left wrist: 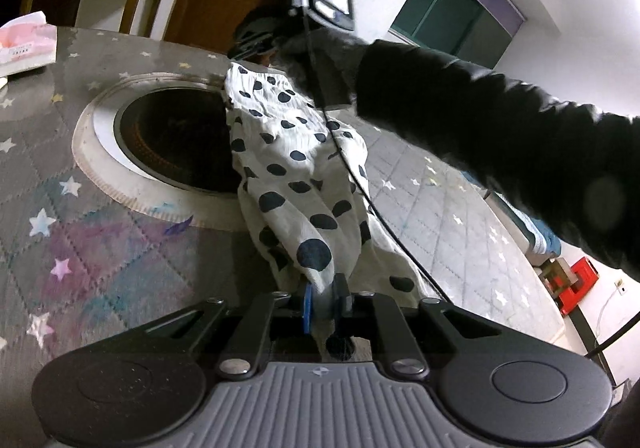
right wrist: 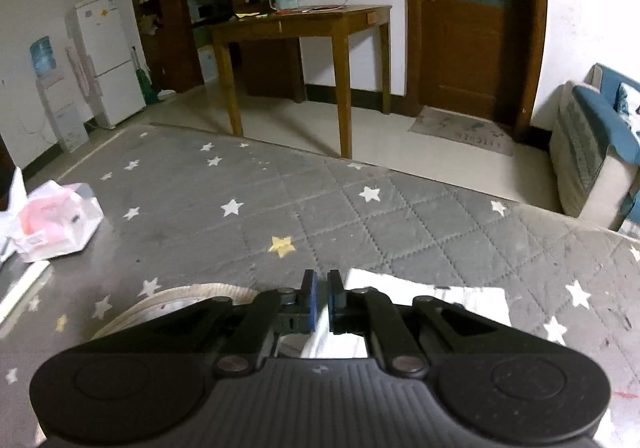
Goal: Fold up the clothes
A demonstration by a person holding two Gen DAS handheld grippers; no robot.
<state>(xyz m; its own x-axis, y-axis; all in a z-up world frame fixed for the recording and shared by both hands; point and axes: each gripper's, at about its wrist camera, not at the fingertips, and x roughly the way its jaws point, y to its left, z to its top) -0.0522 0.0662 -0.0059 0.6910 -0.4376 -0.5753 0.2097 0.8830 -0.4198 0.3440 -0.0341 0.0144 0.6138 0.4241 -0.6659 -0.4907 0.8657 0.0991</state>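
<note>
The left tongs point(left wrist: 325, 302) are clenched on one end of a white garment with dark polka dots point(left wrist: 288, 151), the cloth bunched between the blue pads at about 6 o'clock in the left wrist view. From there the garment runs as a long, loosely gathered strip toward 12 o'clock, where its far end meets the person's dark sleeve point(left wrist: 480, 127) and the other handheld device; its far end seems to be held there, though the grasp itself is hidden. In the right wrist view the right tongs point(right wrist: 321, 298) stand nearly closed, with white cloth point(right wrist: 424, 300) showing just beneath and behind them; whether a fold of it is actually pinched there I cannot tell. Under the garment lies a grey quilted tabletop cover with stars point(left wrist: 80, 175), and at about 9 o'clock of the strip a round dark inset with a pale ring point(left wrist: 168, 135) sits in the tabletop. A pink-and-white plastic packet point(right wrist: 56, 224) lies well apart at the far left edge. As for progress: the garment is stretched between the two ends, partly lifted rather than laid flat, and no neat, squared folded shape shows. It looks narrowed lengthwise, which would fit either cloth being pulled straight for folding or a lengthwise fold already made and being carried over. Either way, a tidy folded garment resting on the tabletop is not what the pictures show.
</note>
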